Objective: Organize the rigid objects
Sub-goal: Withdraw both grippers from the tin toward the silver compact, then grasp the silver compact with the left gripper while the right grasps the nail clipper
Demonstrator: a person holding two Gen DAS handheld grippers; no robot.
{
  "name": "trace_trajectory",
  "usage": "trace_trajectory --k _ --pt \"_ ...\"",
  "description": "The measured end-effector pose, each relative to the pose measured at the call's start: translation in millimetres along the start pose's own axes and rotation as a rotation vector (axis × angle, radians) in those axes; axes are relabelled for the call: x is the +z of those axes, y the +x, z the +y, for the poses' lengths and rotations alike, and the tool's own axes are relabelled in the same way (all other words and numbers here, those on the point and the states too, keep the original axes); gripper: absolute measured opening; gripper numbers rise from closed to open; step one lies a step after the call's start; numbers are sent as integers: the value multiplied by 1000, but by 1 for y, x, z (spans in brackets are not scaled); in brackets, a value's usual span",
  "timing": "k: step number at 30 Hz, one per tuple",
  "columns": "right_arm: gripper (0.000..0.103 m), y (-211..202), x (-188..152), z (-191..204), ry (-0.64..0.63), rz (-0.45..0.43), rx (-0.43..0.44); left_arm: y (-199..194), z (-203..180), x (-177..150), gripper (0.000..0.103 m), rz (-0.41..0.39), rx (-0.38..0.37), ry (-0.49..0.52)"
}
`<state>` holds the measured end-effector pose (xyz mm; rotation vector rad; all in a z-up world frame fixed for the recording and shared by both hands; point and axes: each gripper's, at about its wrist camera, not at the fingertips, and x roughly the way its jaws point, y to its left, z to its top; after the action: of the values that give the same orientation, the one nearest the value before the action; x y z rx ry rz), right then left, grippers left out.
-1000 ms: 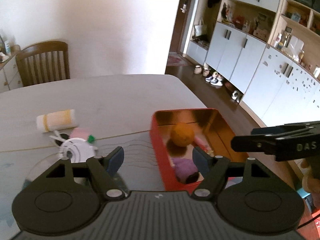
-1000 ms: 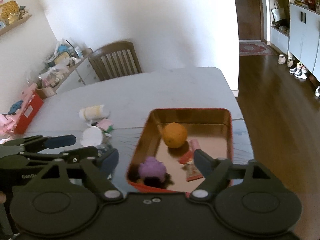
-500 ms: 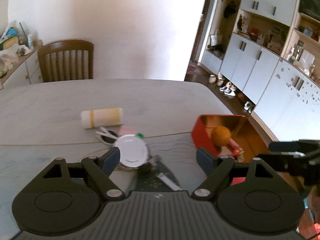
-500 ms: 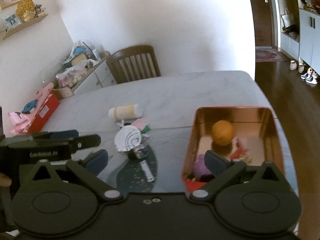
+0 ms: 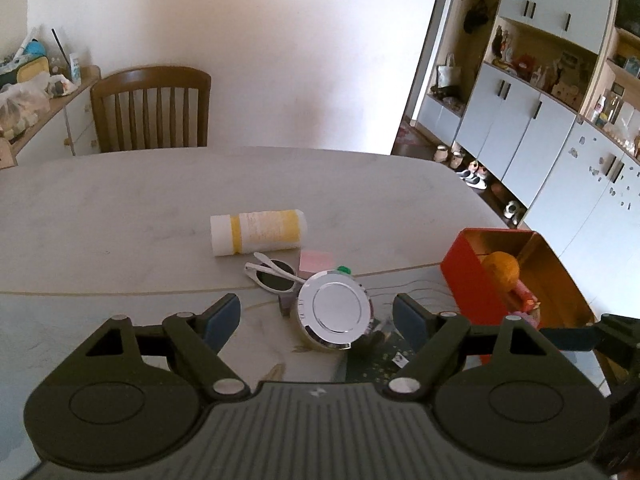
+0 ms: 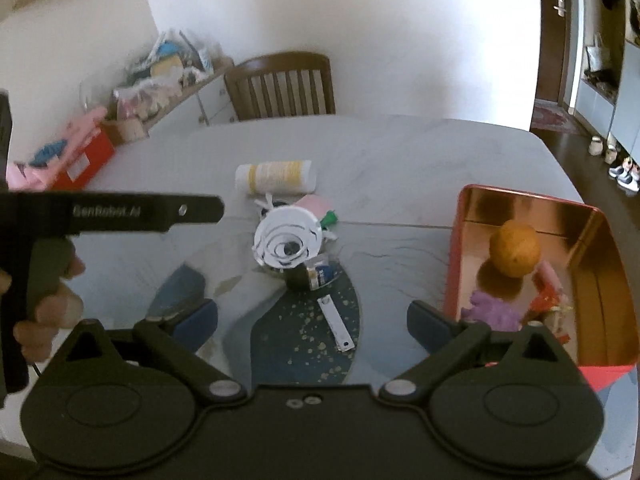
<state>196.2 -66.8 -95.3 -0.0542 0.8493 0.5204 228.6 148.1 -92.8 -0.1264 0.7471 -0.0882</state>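
Over on the left of the table (image 5: 120, 208), a white bottle with yellow bands (image 5: 258, 232) is laid on its side, with white sunglasses (image 5: 274, 276) and a pink pad (image 5: 316, 260) just beside it. Next along, a round silver-lidded tin (image 5: 334, 316) is framed between the fingers of the left gripper (image 5: 316, 316), which is held wide open, empty, level and a bit above the tabletop. If that tin is the next pick (looks like it), it's best approached straight down and squeezed across the sides, not the slick lid. A small flat strip (image 6: 336, 326) is lying on the dark mat (image 6: 296, 332). The right gripper (image 6: 312, 320) is also spread open with nothing in it. Far right, an orange (image 6: 514, 252) and a purple thing (image 6: 490, 308) are already sat in the red box (image 6: 456, 248).
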Motion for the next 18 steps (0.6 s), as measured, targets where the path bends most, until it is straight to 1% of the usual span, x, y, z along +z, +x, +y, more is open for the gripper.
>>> trace_trajectory --k 3,5,8,12,18 --pt "96 14 -3 5 -35 26 -14 12 1 -2 83 13 0 8" --pt "90 24 -5 7 -56 47 -19 23 0 -3 83 26 2 15" --pt "84 36 -10 9 -87 76 -29 39 -3 -3 83 48 2 20" --pt "81 48 -11 7 -112 97 -35 61 -13 -1 83 65 19 33" --pt "72 67 -12 3 -136 129 -40 92 -29 2 83 88 29 57"
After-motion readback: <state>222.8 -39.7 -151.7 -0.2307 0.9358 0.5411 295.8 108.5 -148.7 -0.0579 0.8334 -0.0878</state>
